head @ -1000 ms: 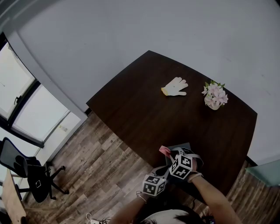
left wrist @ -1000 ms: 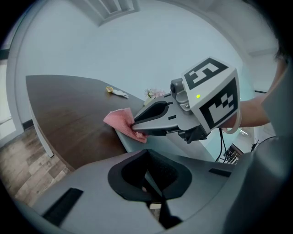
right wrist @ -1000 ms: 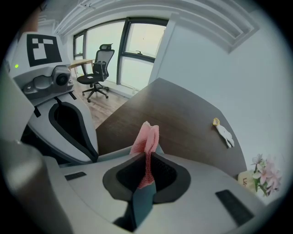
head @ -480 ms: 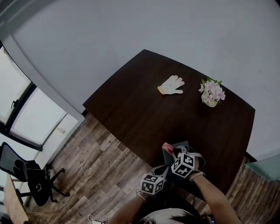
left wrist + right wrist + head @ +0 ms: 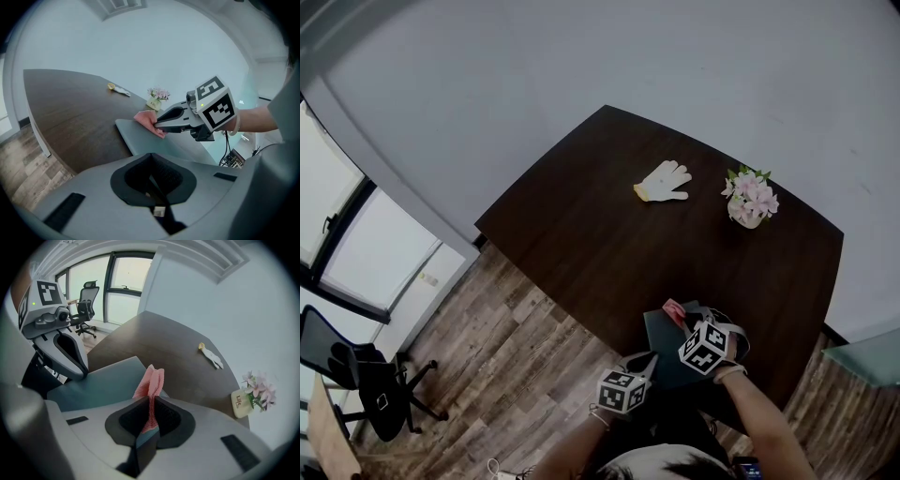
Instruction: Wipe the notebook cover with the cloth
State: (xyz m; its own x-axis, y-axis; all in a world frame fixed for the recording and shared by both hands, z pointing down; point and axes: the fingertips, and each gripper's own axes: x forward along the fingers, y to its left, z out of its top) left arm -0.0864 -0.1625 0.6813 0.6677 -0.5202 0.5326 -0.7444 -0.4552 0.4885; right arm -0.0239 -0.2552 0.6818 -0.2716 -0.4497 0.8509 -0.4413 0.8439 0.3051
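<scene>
The left gripper (image 5: 156, 193) has its fingers pressed together with nothing between them. It sits at about seven o'clock from the grey-green notebook (image 5: 662, 339), pointing at its near edge; I cannot tell whether it touches. The notebook lies flat at the dark table's (image 5: 581, 234) near rim. At the notebook's twelve o'clock corner rests the pink cloth (image 5: 151, 380), pinched upright between the fingers of the right gripper (image 5: 149, 422), with its free end fanning out beyond their tips onto the cover. A white glove (image 5: 663, 181) lies well off at twelve o'clock, and a small pot of flowers (image 5: 748, 201) at one o'clock.
</scene>
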